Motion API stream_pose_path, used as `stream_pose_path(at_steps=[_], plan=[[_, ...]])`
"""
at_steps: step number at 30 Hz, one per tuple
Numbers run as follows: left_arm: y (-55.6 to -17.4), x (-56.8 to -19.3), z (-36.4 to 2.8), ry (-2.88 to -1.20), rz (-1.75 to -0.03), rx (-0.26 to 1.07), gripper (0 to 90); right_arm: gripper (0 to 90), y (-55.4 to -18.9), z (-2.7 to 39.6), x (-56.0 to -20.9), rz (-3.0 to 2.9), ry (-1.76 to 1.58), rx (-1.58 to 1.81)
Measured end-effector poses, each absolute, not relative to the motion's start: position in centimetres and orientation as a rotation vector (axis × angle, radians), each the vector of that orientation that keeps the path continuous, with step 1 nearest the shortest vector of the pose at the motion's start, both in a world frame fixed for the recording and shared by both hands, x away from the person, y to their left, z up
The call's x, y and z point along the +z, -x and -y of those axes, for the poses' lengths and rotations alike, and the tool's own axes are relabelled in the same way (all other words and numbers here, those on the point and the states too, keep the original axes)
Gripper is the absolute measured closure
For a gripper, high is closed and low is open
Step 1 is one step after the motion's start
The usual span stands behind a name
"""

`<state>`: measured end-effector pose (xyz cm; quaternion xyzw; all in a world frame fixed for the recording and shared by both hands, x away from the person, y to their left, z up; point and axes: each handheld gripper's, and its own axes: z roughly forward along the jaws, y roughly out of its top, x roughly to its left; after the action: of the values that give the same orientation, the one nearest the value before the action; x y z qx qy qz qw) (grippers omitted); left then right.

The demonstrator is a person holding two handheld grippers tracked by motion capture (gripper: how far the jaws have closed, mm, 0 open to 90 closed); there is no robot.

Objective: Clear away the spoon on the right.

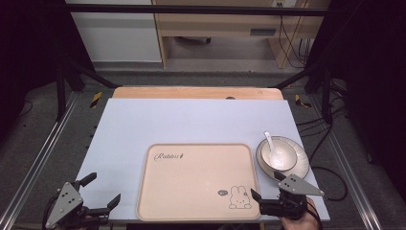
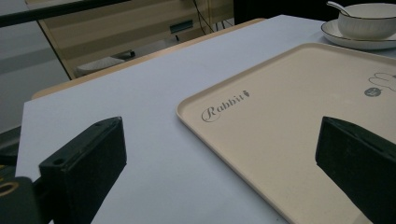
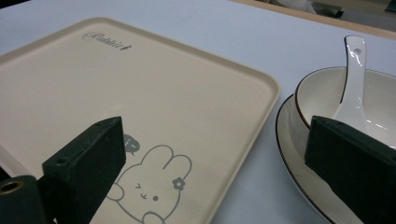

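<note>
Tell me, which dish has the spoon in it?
The white bowl. The spoon leans inside it, and it stands on the plate. The beige tray carries nothing.

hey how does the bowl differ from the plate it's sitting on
The bowl is deep with steep walls; the plate under it is shallow and flat. The plate is wider, its rim showing all around the bowl in the high view. The bowl holds a white spoon leaning on its rim; the plate carries the bowl alone. The bowl rests on the plate, the plate on the table. Both are round, white and dark-edged.
</note>
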<state>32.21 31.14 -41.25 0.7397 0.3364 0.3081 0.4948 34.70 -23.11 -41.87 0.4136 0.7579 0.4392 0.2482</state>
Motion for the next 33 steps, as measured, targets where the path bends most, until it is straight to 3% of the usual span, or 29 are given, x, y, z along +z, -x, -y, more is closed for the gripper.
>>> stream_pose_path(at_steps=[16, 33], plan=[[-32.16, -41.18, -31.32, -1.745, -0.815, 0.668, 1.5, 2.3, -34.96, 23.20, -42.37, -2.096, -1.146, 1.151], [-32.23, -41.28, -31.18, -1.764, -0.809, 0.668, 1.4, 2.0, -35.05, 23.42, -42.23, -2.072, -1.153, 1.140]])
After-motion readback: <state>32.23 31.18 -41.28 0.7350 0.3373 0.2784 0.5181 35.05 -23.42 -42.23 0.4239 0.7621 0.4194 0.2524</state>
